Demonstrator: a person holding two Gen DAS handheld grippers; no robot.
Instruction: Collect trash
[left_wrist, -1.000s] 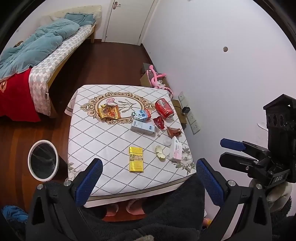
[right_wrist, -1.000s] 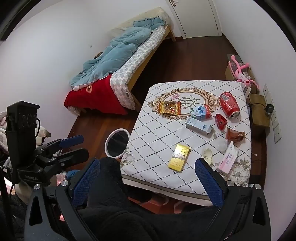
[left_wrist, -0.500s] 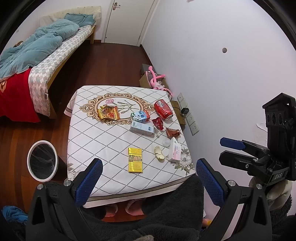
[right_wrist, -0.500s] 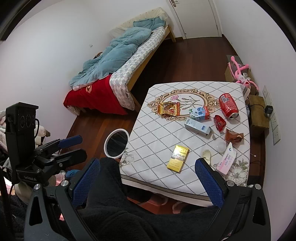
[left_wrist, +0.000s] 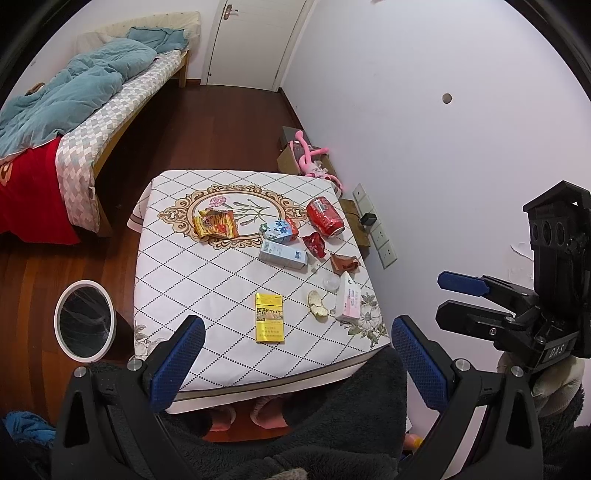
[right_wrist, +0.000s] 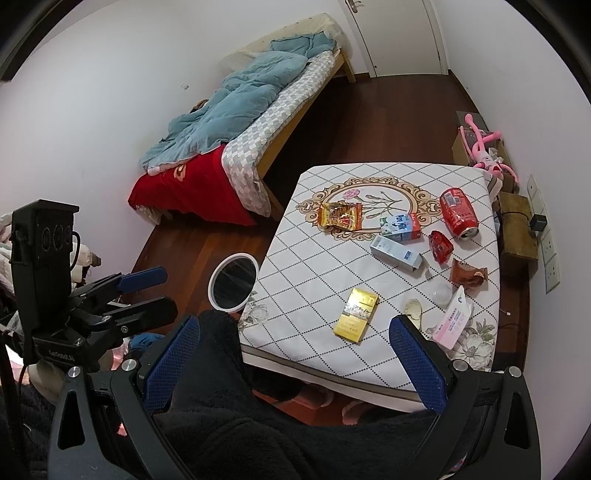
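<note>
Trash lies on a small table with a white diamond-pattern cloth (left_wrist: 192, 266): a yellow cigarette pack (left_wrist: 269, 312), a red soda can (left_wrist: 325, 220) on its side, an orange snack bag (left_wrist: 216, 223), a blue-white milk carton (left_wrist: 279, 229), a white-blue box (left_wrist: 282, 254), red and brown wrappers (left_wrist: 314, 244), a fruit peel (left_wrist: 317, 303) and a pink-white packet (left_wrist: 348, 302). A white-rimmed trash bin (left_wrist: 83, 323) stands on the floor left of the table. My left gripper (left_wrist: 295, 360) and right gripper (right_wrist: 295, 356) are open and empty, high above the table's near edge.
A bed with a blue quilt and red blanket (left_wrist: 66, 107) stands at the far left. A pink toy on boxes (left_wrist: 308, 157) and wall sockets (left_wrist: 373, 225) are by the right wall. Dark wooden floor lies between bed and table. My dark fleece lap (left_wrist: 295, 424) is below.
Both views have shifted only slightly; the table sits a little lower and nearer the centre. Both grippers stay open and empty. Nothing on the table moved.
</note>
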